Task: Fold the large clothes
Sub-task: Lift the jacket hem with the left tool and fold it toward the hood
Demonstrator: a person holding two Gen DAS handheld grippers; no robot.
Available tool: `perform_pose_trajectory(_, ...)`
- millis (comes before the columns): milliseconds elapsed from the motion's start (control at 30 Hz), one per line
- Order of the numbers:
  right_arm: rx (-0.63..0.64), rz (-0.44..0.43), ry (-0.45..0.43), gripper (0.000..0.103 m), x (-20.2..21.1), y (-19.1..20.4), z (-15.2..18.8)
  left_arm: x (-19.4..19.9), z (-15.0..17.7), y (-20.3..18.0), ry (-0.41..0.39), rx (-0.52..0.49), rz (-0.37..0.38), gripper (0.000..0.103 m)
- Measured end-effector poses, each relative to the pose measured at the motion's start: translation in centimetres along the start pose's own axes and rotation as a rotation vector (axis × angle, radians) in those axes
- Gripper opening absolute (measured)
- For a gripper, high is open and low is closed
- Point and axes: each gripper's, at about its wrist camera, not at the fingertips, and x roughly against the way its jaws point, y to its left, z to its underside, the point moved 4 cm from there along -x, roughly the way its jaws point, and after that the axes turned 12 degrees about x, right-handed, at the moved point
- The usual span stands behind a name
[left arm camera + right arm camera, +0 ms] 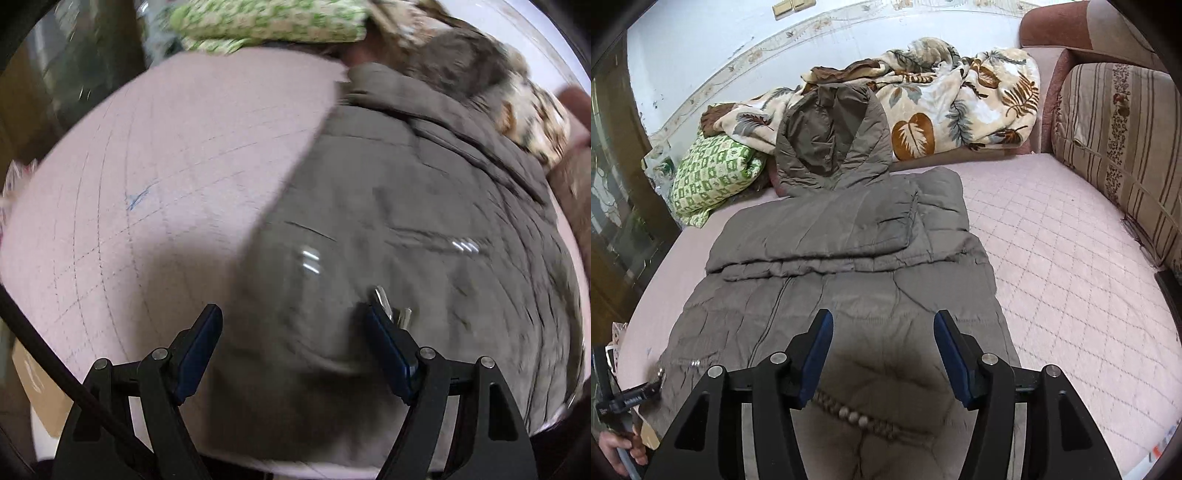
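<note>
A large grey-brown padded jacket (849, 258) lies flat on the pink quilted bed (1052, 258). Its sleeves are folded across the chest and its hood (831, 147) points to the far side. My right gripper (883, 319) hovers open over the jacket's lower half, with nothing between its blue pads. In the blurred left wrist view the jacket (406, 221) fills the right side. My left gripper (291, 310) stands open above the jacket's edge, holding nothing. The right wrist view also shows the left gripper (653, 384) at the jacket's near left corner, carried by a hand (617, 450).
A leaf-print blanket (942, 110) is heaped along the far wall, with a green patterned pillow (713, 177) to its left. A striped sofa cushion (1119, 147) borders the bed on the right. A dark wooden cabinet (613, 221) stands at the left. Bare pink mattress (147, 184) lies beside the jacket.
</note>
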Motion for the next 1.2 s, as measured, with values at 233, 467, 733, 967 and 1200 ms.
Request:
perform_pose_trajectory(233,-0.051,0.013,-0.061,0.065,3.7,-2.3,2.1,7.8,1.8,-5.1,-0.186,-0.146,0.031,0.078)
perform_pose_trajectory(467,-0.15,-0.016,-0.13,0.066,7.0,-5.0,3.2,18.0,-1.8,-9.4,-0.264,-0.109,0.268,0.078)
perform_pose_trajectory(733,-0.127,-0.058,-0.22,0.069,10.3,-4.9,4.3,29.7,-5.6,-14.2,-0.348,-0.078,0.488,0.078)
perform_pose_trajectory(967,-0.131,-0.087,-0.254,0.071,11.8,-4.5,5.3,40.0,-6.8,-16.8,-0.488,-0.158,0.684,0.086)
perform_pose_trajectory(1200,-0.134,-0.083,-0.226,0.072,10.5,-4.0,6.6,35.2,-6.5,-18.3,-0.466,-0.263,0.623,0.086)
